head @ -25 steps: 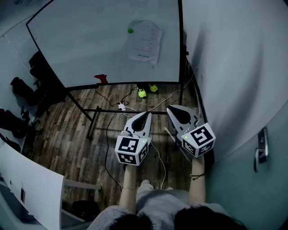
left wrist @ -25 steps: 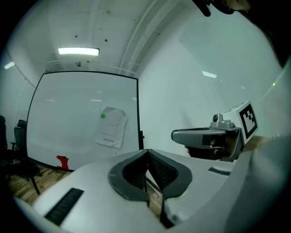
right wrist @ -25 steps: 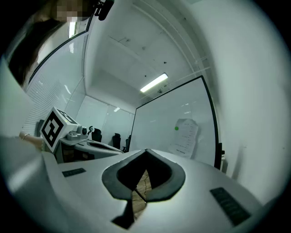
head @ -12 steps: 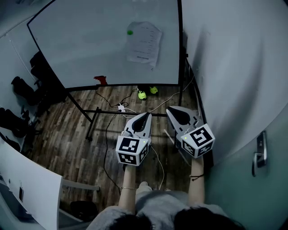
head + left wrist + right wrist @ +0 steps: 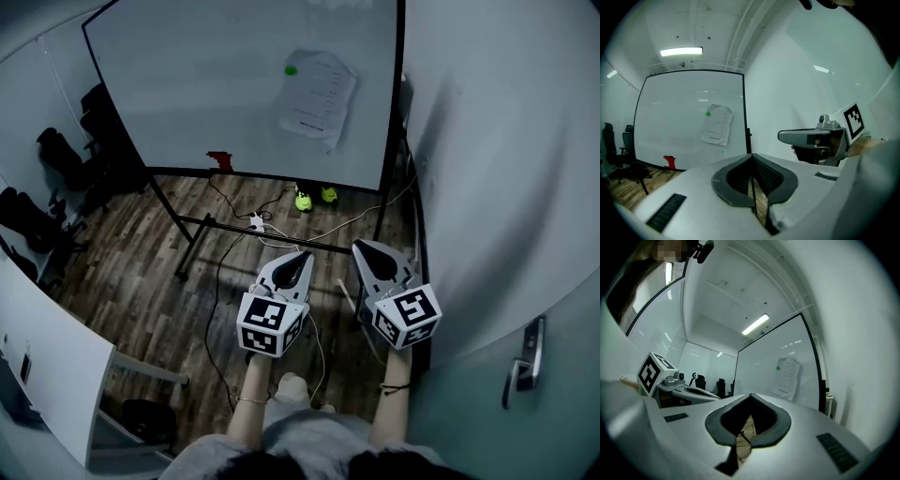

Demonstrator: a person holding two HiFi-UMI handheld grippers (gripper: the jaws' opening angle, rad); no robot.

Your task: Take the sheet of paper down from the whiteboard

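Note:
A white sheet of paper [image 5: 319, 97] with printed lines hangs on the whiteboard [image 5: 206, 84], pinned at its top left corner by a green magnet [image 5: 291, 69]. The paper [image 5: 717, 124] and the magnet [image 5: 708, 113] show ahead in the left gripper view; the paper [image 5: 786, 378] shows in the right gripper view too. My left gripper [image 5: 300, 257] and right gripper [image 5: 361, 248] are held side by side over the floor, well short of the board. Both are shut with nothing between their jaws.
A red object [image 5: 220, 160] sits on the board's lower rail. Cables and a power strip [image 5: 253, 223] lie on the wooden floor by the board's stand; green shoes [image 5: 314, 198] lie under it. Black office chairs [image 5: 56, 169] stand at the left. A white wall and a door handle [image 5: 525, 361] are at the right.
The head view has shifted, so the board and paper appear further right and lower. Both grippers appear lower in the view and stay shut, side by side.

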